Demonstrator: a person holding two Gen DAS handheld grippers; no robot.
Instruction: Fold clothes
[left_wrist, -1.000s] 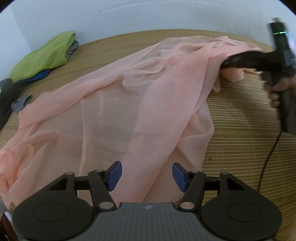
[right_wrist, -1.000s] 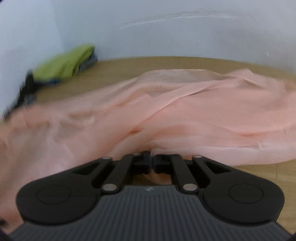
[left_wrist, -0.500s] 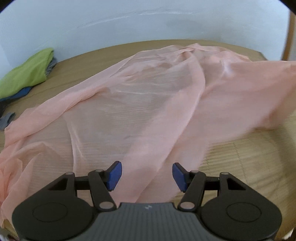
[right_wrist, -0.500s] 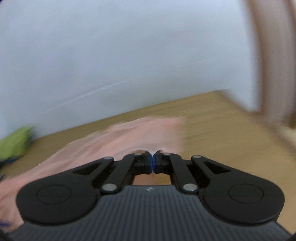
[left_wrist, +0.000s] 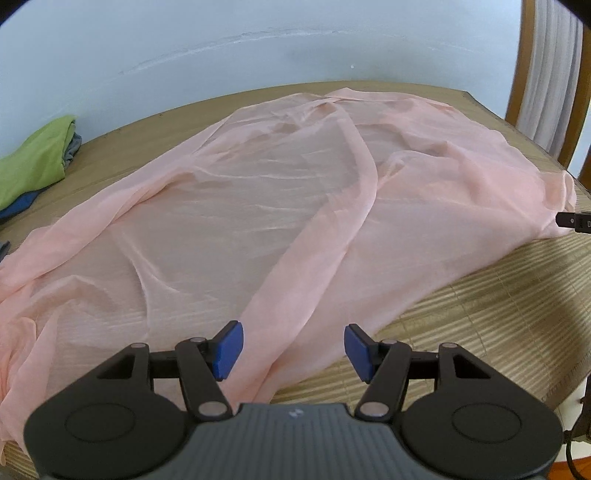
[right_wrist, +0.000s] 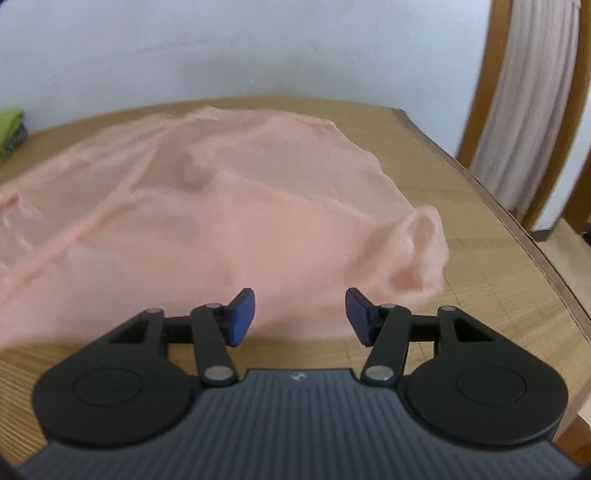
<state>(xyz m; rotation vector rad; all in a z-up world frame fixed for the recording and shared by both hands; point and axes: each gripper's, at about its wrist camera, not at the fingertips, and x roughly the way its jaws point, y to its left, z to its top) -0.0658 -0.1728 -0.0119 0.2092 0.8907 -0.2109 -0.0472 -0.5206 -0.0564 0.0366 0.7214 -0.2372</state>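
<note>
At far left of your left wrist view, a green garment lies folded on the mat against the wall, with a grey piece and a blue piece tucked under it. These items sit well apart from your grippers.

Across the centre, the pink garment lies spread on the mat, thin enough that the weave shows through it. Its left portion is bunched into folds near the mat edge. A long doubled band of the fabric runs from the far side down toward your left gripper. That gripper has its blue pads spread wide, with nothing between them. The near hem of the pink garment lies just ahead of the pads and below them; contact cannot be confirmed.

To the right, the garment's edge ends in a raised corner. In the right wrist view this corner stands up in a loop, slightly blurred. Your right gripper is just before the hem, fingers parted, holding nothing. Its tip appears at the right edge of the left view, beside the garment corner.

At far right, a wooden frame and a pale curtain stand beyond the mat.
</note>
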